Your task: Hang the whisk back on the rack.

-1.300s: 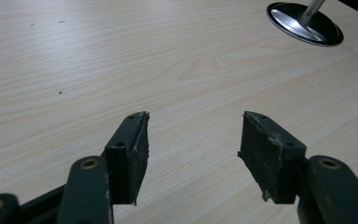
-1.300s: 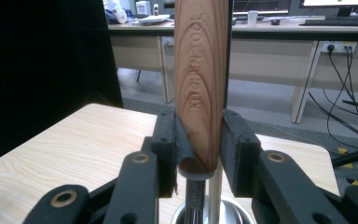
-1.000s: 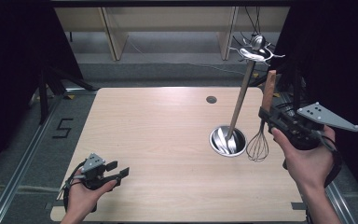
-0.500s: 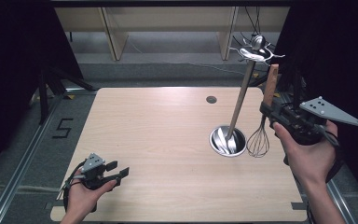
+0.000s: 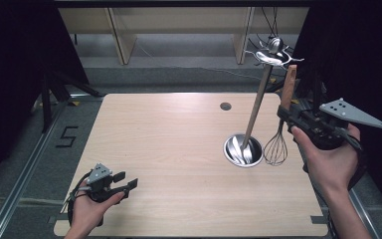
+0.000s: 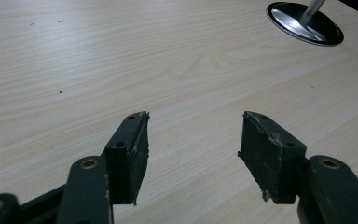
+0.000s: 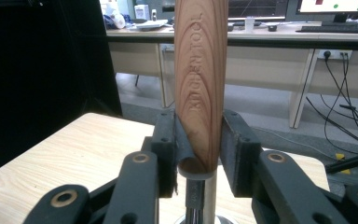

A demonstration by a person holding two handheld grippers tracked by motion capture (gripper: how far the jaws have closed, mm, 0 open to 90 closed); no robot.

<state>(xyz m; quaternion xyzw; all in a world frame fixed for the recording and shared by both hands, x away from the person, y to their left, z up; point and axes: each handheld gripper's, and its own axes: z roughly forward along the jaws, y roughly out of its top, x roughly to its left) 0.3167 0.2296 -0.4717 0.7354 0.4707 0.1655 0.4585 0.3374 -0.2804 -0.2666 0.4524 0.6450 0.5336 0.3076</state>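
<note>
A whisk with a wooden handle and a wire head stands upright, head down, just right of a metal stand's round base. My right gripper is shut on the handle, a pad pressing on each side of it. From the base a slim pole rises to a crown of hooks. Near the table's front left corner my left gripper is open with nothing between its jaws; the stand's base shows far ahead of it.
The light wooden table has a small round cable hole near its far edge. Dark curtains flank both sides, and shelving legs stand behind the table. Floor rails run along the left.
The right hand has lifted the whisk slightly and brought its handle a little more upright. The left hand has stayed where it was.
</note>
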